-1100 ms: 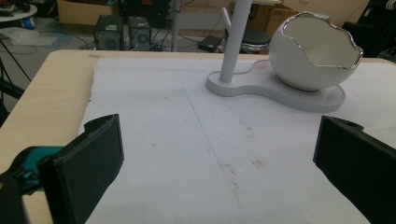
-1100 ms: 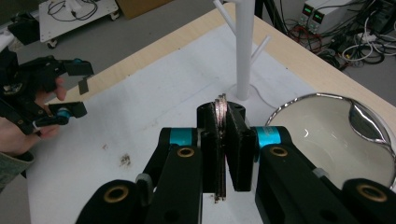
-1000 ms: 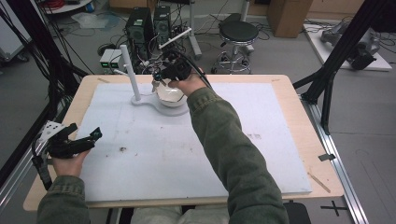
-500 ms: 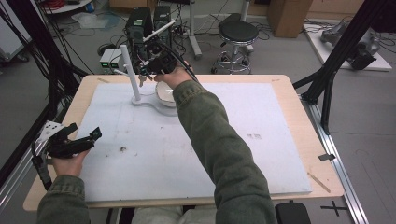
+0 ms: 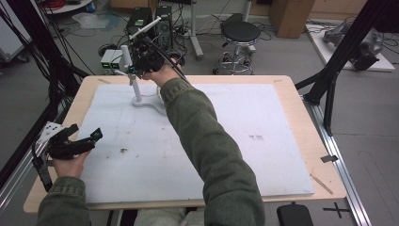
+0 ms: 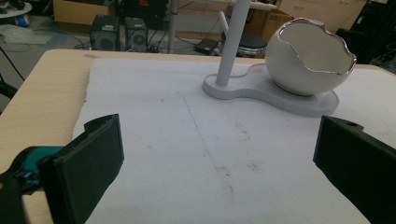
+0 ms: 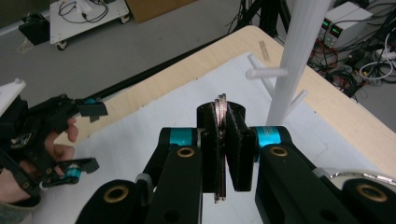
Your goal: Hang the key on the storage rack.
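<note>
- Your right claw [image 7: 223, 154] is clamped on a thin, flat metal ring with a coppery edge [image 7: 220, 140], which stands on edge between the two black pads and pokes out above and below them
- Just beyond that claw and a little to its right in the right gripper view rises the white plastic post with short side pegs [image 7: 290, 70]; two pegs stick out towards the claw, and the ring is near the post but not touching it
- In the high view your right claw [image 5: 141, 59] is raised at the far edge of the desk [image 5: 301, 141], level with the top of the post [image 5: 128, 66]
- Your left claw [image 6: 219, 163] is spread wide with nothing between its jaws, low over the white foam mat [image 6: 187, 154]
- Ahead of the left claw and to its right sits a white egg-shaped bowl with a jagged silver rim [image 6: 310, 58], on the flat white base [image 6: 261, 93] it shares with the post
- In the high view your left claw [image 5: 82, 141] is at the near left corner of the desk, well apart from the right one
</note>
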A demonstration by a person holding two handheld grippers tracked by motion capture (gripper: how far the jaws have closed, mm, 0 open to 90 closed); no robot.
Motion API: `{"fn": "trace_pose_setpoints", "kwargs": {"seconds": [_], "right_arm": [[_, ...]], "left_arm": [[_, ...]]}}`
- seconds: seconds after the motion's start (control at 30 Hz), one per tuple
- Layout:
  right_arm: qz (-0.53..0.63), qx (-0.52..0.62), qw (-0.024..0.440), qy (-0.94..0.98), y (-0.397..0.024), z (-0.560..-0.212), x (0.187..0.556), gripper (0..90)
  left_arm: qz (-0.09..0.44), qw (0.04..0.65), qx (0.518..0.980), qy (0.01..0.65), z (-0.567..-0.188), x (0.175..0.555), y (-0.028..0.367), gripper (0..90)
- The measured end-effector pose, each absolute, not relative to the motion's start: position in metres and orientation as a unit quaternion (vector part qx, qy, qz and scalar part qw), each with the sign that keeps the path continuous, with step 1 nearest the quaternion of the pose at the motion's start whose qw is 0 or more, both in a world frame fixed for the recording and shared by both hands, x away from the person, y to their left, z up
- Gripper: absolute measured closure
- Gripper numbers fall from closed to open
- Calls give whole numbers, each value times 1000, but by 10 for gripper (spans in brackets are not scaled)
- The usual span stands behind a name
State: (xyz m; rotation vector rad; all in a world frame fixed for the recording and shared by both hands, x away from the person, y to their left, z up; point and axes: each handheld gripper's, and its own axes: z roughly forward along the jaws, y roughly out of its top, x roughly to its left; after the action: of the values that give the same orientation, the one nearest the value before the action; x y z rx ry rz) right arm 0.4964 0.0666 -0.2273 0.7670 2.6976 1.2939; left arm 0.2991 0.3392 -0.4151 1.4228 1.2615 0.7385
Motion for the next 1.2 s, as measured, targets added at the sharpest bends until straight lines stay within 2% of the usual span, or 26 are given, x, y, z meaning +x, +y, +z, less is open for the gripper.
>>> {"fn": "trace_pose_setpoints", "kwargs": {"seconds": [0.77,1.0,1.2], "right_arm": [[399,291,42,869,105,-227,524,851],[401,302,29,864,103,-229,524,850],[396,300,36,867,100,-230,527,851]], "left_arm": [[307,532,585,530,-416,301,341,22],[307,534,584,529,-416,302,341,22],[305,535,583,529,-416,302,341,22]]}}
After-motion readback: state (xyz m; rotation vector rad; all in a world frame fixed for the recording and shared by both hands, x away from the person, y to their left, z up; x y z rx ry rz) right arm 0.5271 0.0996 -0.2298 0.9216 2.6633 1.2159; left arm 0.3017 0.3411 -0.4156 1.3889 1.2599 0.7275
